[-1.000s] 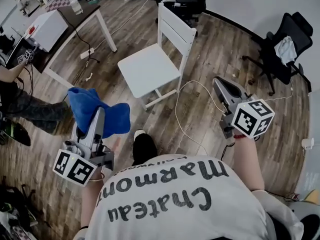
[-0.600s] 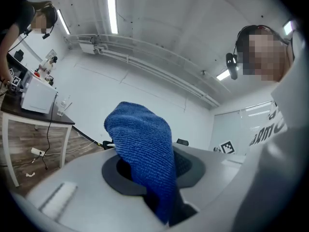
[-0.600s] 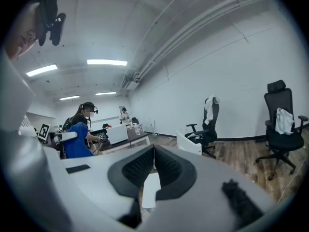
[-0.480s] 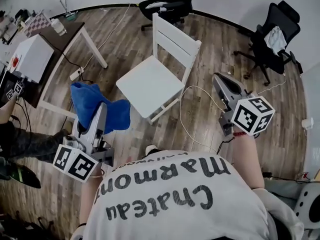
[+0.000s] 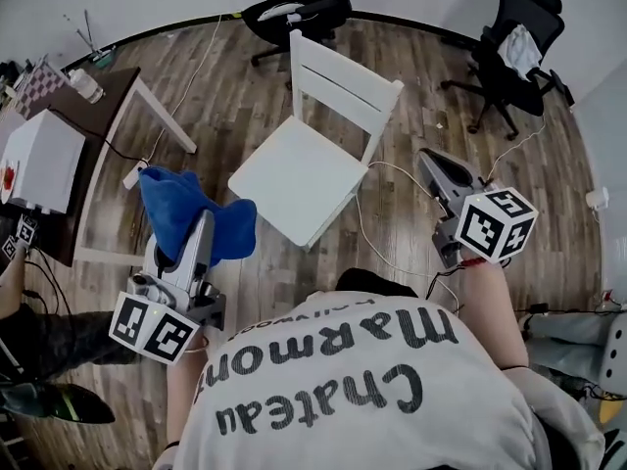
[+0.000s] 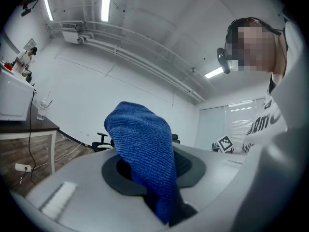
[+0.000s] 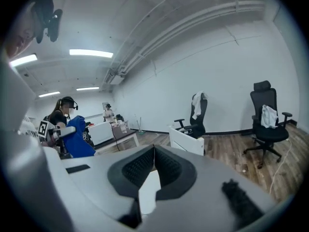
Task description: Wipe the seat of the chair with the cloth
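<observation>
The white wooden chair stands on the plank floor in the middle of the head view, seat bare, backrest on its far side. My left gripper is left of the seat and apart from it, shut on a blue cloth that bunches up above the jaws. In the left gripper view the cloth fills the space between the jaws and hides most of what lies ahead. My right gripper hovers right of the seat with its jaws together and nothing in them. Its own view shows the chair ahead.
A dark desk with a white box stands at the left. Black office chairs are at the back and back right. A white cable loops on the floor by the chair. Another person stands by the desk.
Both grippers have travelled forward with the person, so the chair now lies closer between them. The cloth stays clamped in the left gripper throughout.
</observation>
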`<state>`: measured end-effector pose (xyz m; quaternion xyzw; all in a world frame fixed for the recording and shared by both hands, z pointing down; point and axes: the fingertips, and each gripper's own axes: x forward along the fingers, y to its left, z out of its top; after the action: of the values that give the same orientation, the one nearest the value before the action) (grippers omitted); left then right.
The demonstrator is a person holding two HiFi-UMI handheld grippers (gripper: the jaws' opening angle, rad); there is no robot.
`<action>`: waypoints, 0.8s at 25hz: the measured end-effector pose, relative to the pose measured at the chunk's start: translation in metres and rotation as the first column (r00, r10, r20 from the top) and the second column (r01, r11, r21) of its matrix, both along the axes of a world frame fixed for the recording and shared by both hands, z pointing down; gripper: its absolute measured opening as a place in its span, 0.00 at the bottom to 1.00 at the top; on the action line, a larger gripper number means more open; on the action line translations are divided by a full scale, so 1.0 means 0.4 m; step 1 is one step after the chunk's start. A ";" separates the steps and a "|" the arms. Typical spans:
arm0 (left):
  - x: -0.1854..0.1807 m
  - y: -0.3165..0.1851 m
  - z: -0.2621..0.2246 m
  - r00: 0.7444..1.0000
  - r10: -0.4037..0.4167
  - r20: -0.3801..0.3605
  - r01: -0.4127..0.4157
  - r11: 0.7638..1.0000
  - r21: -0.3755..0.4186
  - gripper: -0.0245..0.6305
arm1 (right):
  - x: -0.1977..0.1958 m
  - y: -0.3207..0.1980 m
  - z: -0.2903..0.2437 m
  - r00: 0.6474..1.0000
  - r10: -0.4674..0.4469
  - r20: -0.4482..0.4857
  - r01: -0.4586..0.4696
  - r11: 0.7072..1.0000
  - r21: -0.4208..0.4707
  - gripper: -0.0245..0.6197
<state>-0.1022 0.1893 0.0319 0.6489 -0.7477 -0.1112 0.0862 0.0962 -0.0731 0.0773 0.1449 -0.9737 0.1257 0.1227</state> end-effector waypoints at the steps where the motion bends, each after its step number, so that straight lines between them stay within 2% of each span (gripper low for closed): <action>1: -0.012 -0.007 0.013 1.000 0.003 -0.007 -0.003 1.000 -0.015 0.21 | 0.001 -0.003 0.011 1.000 0.009 -0.021 -0.009 1.000 -0.005 0.06; 4: -0.041 -0.027 0.067 0.999 0.009 -0.041 -0.012 0.998 -0.065 0.21 | 0.003 -0.008 0.049 0.996 0.027 -0.082 -0.029 0.999 -0.024 0.06; 8: -0.074 -0.048 0.121 0.994 0.002 -0.105 -0.011 0.996 -0.089 0.21 | -0.012 -0.013 0.100 0.987 0.025 -0.159 -0.031 0.999 -0.040 0.06; 17: -0.133 -0.182 0.119 0.994 0.033 -0.105 -0.042 0.995 -0.089 0.21 | -0.138 -0.121 0.126 0.986 -0.025 -0.163 0.019 0.999 -0.041 0.06; 20: -0.153 -0.238 0.142 0.993 0.033 -0.112 -0.047 0.992 -0.121 0.21 | -0.170 -0.157 0.149 0.985 -0.036 -0.166 0.026 0.998 -0.062 0.06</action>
<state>-0.1634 0.0940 0.0888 0.6501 -0.7342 -0.0985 0.1692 0.0284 -0.1360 0.1367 0.1360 -0.9579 0.1402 0.2103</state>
